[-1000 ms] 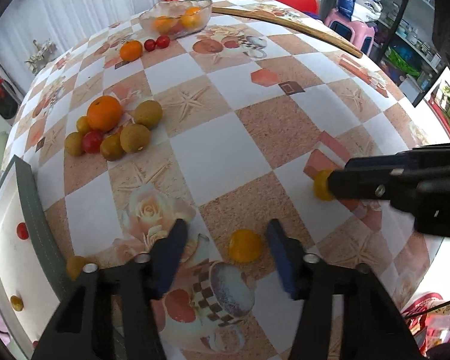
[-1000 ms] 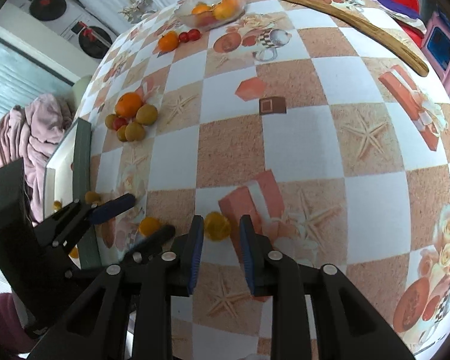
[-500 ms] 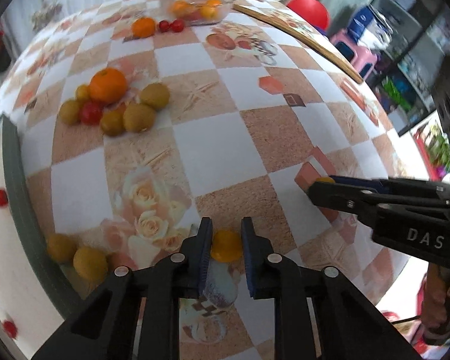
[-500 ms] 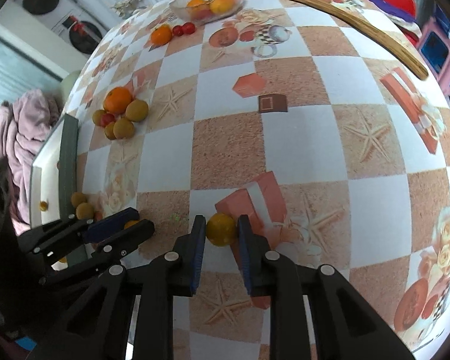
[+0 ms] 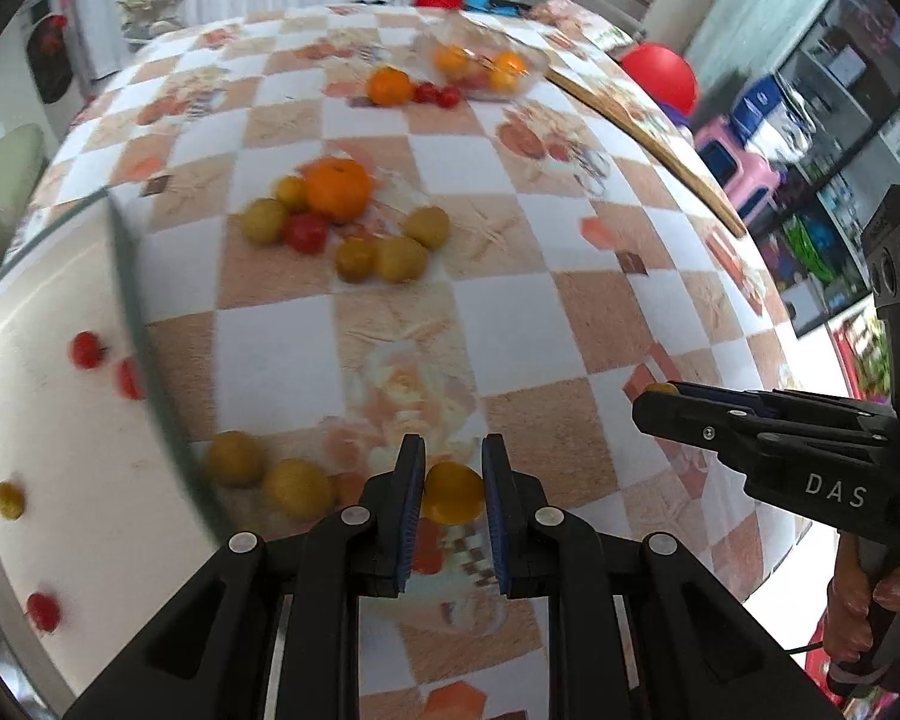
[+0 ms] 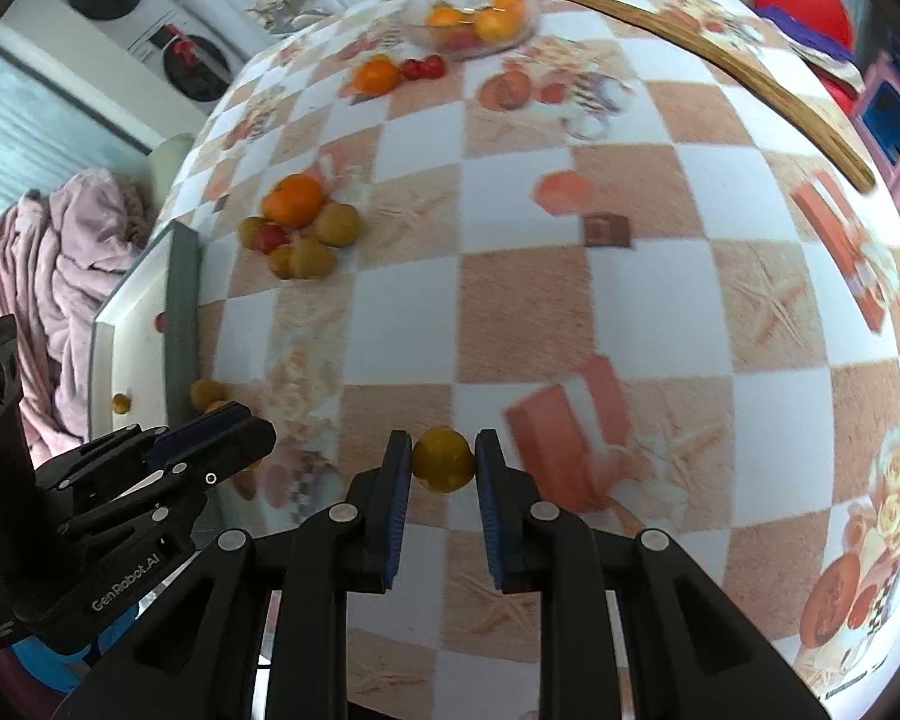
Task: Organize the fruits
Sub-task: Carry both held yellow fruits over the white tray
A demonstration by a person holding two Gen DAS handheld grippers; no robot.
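My left gripper is shut on a small yellow-orange fruit and holds it above the table's near edge. My right gripper is shut on a small yellow fruit; it also shows at the right of the left wrist view. A white tray with a grey rim lies at the left and holds a few red and yellow small fruits. A pile of an orange, kiwis and small fruits sits mid-table. Two yellow fruits lie by the tray's rim.
A clear bowl with oranges stands at the far side, with an orange and two red fruits beside it. A long wooden stick lies along the right edge. The checked tablecloth covers the table.
My left gripper closed on the yellow-orange fruit and swung left toward the tray with it. My right gripper lifted its yellow fruit slightly and both views shifted.
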